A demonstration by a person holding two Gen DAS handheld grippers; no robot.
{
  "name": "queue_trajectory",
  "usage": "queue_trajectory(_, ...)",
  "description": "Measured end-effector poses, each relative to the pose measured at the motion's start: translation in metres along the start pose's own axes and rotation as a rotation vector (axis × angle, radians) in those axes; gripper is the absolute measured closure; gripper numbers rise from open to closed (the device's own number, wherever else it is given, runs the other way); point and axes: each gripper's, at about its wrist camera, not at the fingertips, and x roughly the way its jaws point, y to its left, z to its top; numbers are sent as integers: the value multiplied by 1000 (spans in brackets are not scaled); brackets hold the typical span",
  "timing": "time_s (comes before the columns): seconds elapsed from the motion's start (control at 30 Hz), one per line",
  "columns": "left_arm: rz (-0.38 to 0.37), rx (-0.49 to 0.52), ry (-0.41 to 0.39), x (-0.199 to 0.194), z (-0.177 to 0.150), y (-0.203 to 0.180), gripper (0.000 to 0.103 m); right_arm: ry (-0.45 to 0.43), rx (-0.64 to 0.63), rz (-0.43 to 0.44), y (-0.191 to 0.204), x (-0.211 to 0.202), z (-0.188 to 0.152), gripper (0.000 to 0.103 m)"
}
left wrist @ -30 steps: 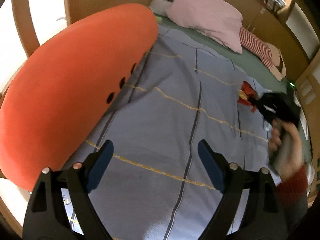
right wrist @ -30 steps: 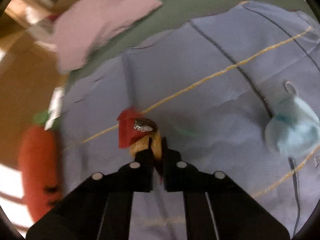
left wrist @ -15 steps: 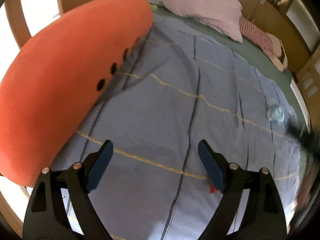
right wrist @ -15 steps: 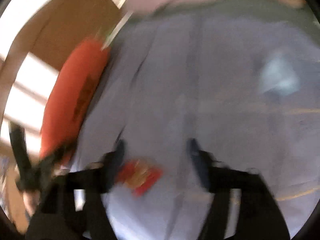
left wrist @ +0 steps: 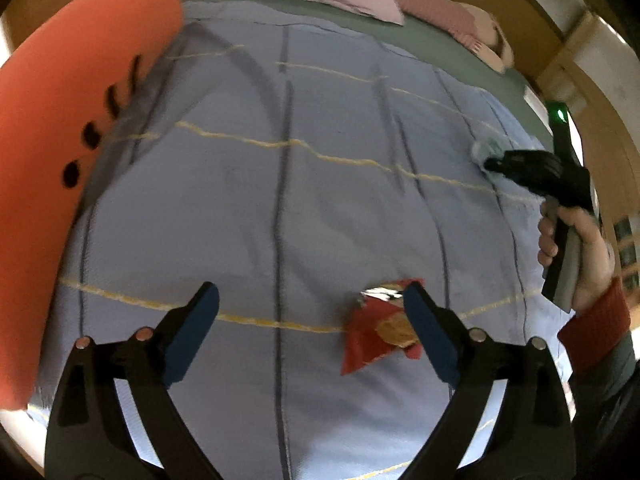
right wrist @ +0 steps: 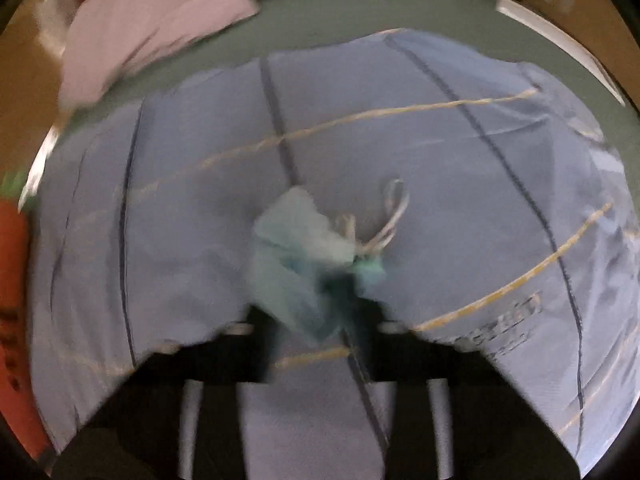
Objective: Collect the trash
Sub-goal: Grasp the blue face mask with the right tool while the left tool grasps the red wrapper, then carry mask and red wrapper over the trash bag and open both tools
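A red snack wrapper (left wrist: 378, 330) lies on the blue bedspread (left wrist: 280, 200), just inside the right finger of my open, empty left gripper (left wrist: 312, 324). A crumpled pale blue face mask (right wrist: 304, 256) with white ear loops lies on the bedspread right at the tips of my right gripper (right wrist: 316, 320). That view is blurred; the jaws look parted around the mask's near edge. In the left wrist view my right gripper (left wrist: 496, 166) is at the far right, its tip at the mask (left wrist: 486, 148).
A large orange carrot cushion (left wrist: 60, 140) lies along the left side of the bed. A pink pillow (right wrist: 148, 28) and a striped soft toy (left wrist: 460, 28) lie at the head, on the green sheet (right wrist: 360, 20). Wooden walls surround the bed.
My right gripper let go of the red wrapper, which now lies by my left gripper. It swung to the face mask. The left gripper stayed open and turned right.
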Motion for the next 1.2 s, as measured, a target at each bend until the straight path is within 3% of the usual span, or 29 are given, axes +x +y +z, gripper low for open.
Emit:
queue_trajectory(0.13,-15,154,2,9,-7,-34,9,-17,-50,21,1,-33,-12,92)
queue_trajectory(0.27,61,339,12,30,-20,-72,9,-25,-112,42,11,-72,-32,92)
queue_trajectory(0.4,61,366,50,46,-26,-80,14,-44,-192,43,22,-110,-69,92)
queue_trajectory(0.53,102,386,103,67,-34,-84,40,-58,-258,29,35,-137,-101,92)
queue_trajectory(0.57,109,389,108,71,-36,-86,41,-54,-259,37,36,-145,-109,92)
queue_trajectory(0.6,118,393,92,71,-38,-88,42,-51,-259,50,36,-152,-116,92)
queue_trajectory(0.67,131,401,75,66,-41,-94,58,-51,-263,63,36,-165,-129,92)
queue_trajectory(0.7,141,407,65,63,-43,-97,62,-53,-267,61,36,-170,-136,92)
queue_trajectory(0.93,209,449,-86,26,-59,-113,61,-78,-273,33,33,-189,-166,92)
queue_trajectory(1.2,243,440,-242,-16,-63,-114,61,-41,-291,-17,37,-175,-181,92)
